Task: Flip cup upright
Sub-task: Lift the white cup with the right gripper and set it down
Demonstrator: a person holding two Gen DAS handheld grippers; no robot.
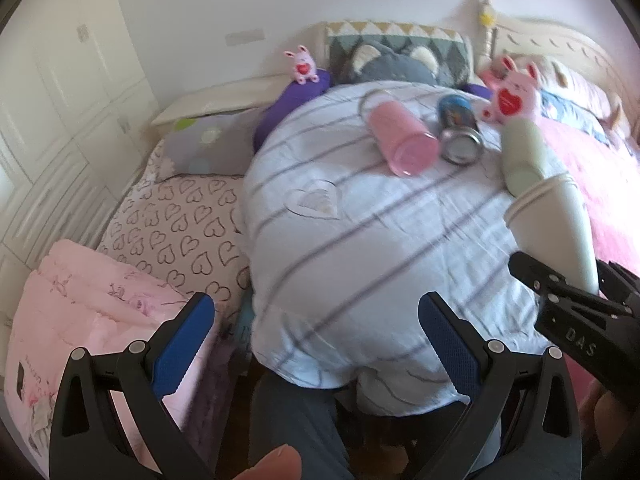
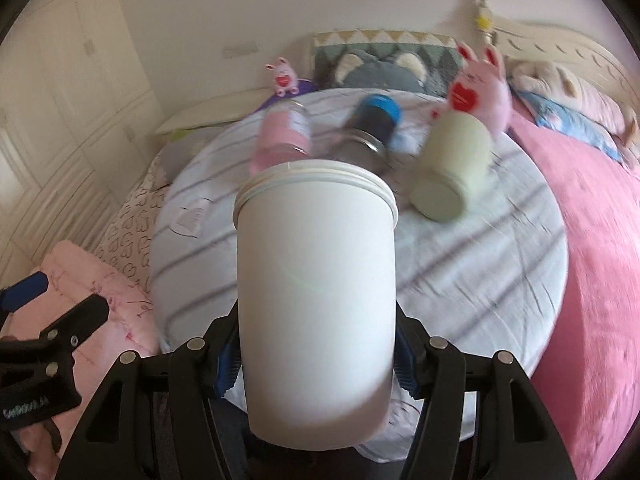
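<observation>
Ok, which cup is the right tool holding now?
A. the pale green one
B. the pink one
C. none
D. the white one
D: the right tool is closed on the white cup, while the pink cup and pale green cup lie on the table.
</observation>
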